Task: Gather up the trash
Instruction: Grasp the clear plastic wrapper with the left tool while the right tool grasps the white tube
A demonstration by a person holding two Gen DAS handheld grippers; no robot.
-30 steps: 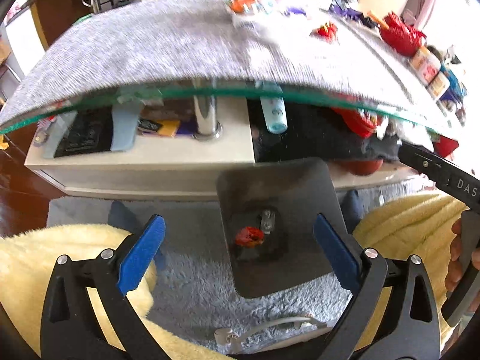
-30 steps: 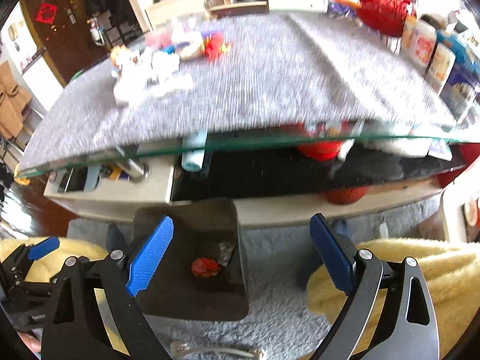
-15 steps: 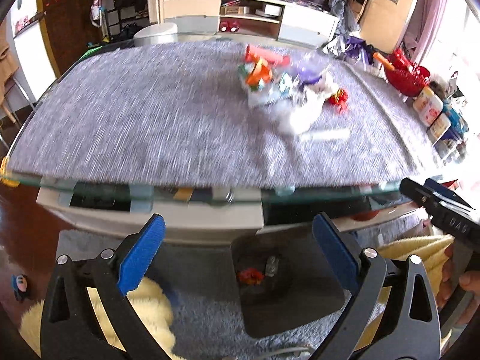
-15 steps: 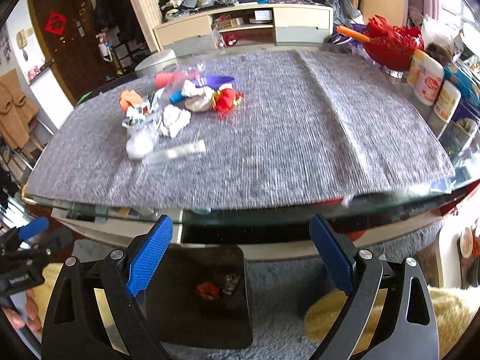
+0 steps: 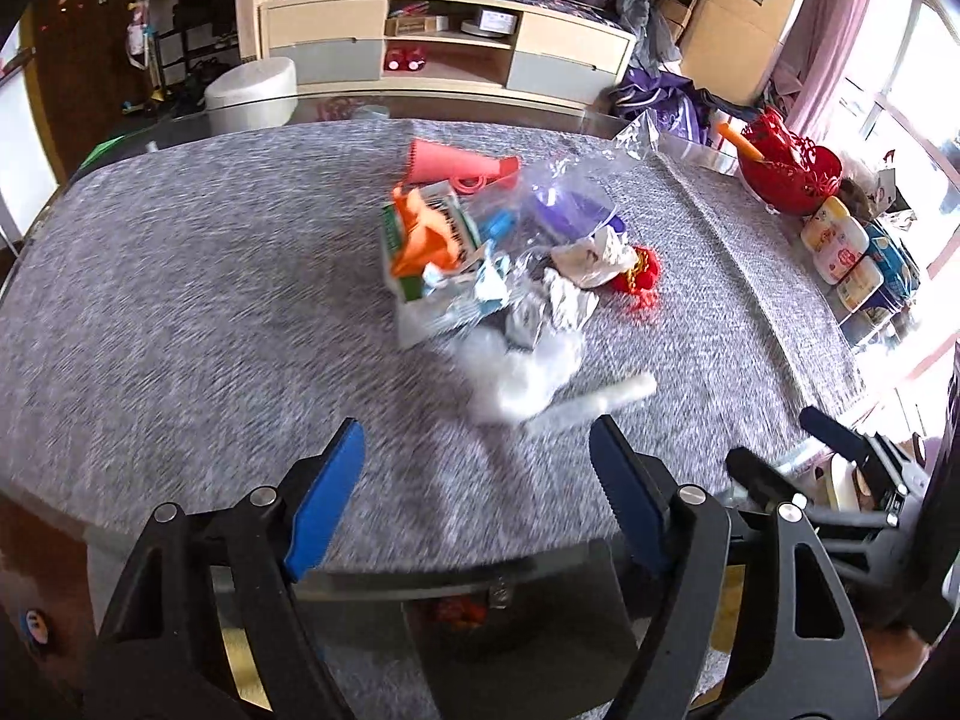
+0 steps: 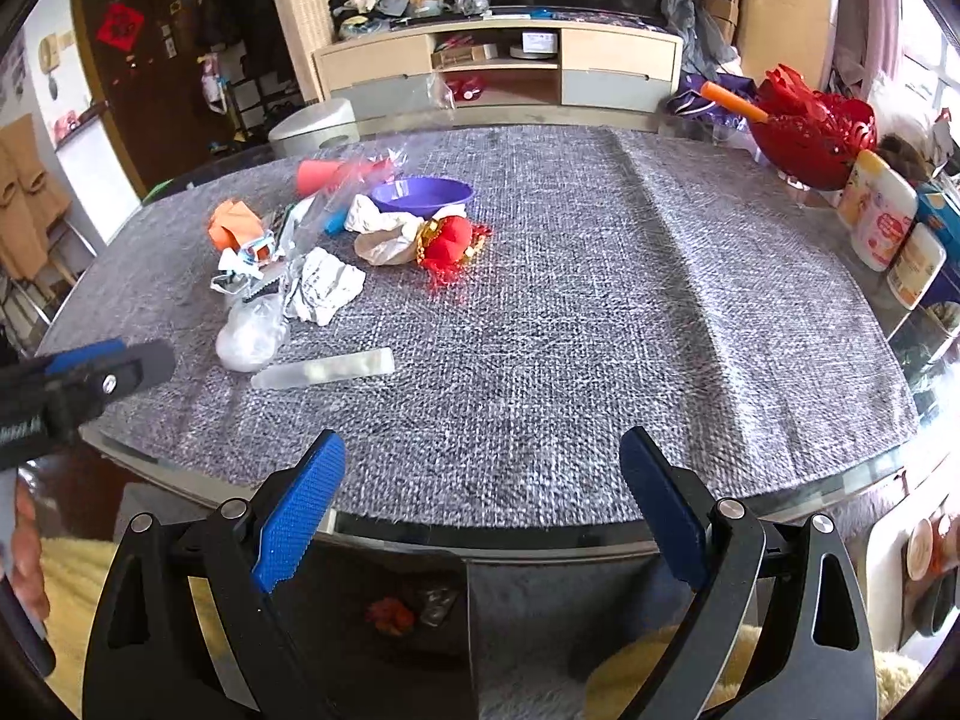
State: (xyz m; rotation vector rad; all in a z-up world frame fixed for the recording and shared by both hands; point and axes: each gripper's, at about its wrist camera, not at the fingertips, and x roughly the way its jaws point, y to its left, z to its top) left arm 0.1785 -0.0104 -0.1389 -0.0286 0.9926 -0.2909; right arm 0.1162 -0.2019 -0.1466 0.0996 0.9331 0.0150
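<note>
A pile of trash (image 5: 498, 276) lies on the grey table mat (image 5: 180, 312): orange and white wrappers, crumpled paper (image 6: 324, 285), a clear plastic bag (image 6: 252, 330), a clear plastic strip (image 6: 324, 369), a red tassel ornament (image 6: 450, 243) and a purple bowl (image 6: 420, 195). My left gripper (image 5: 477, 483) is open and empty above the table's near edge, just short of the pile. My right gripper (image 6: 480, 510) is open and empty at the near edge, right of the pile. A dark bin (image 6: 396, 618) with a red scrap sits on the floor below the glass edge.
A red basket (image 6: 816, 126) and several jars (image 6: 882, 216) stand along the table's right side. A yellow fluffy blanket (image 6: 636, 678) lies on the floor by the bin. A TV cabinet (image 6: 498, 72) stands behind the table.
Both grippers have risen from below the glass table edge over the bin to above the tabletop. The trash pile has come into full view ahead. Both stay open.
</note>
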